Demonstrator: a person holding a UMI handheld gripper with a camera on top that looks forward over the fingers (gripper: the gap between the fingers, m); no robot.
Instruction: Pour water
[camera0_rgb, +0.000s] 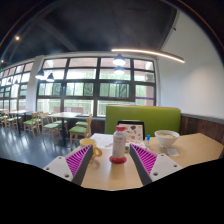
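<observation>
my hand-held gripper reaches forward over the counter, and its two fingers stand wide apart, holding nothing. the magenta pad on the left finger and the one on the right finger face each other across an open gap, and both show a ribbed surface.

just ahead of the fingers, standing upright in line with the gap between them, is a bottle with a red cap and a white label carrying some red on it. it rests on the counter by itself; neither finger touches it. what the label says is too small for me to read.

near the tip of my left finger there is a yellow thing on the counter; i cannot tell what it is. to the right of the bottle, beyond my right finger, a white bowl sits on the pale wooden surface, well apart from the bottle.

behind the counter runs a green bench back. farther out i see a room with tables and green chairs, a wall of tall windows, and a long light strip hanging from the dark ceiling.
</observation>
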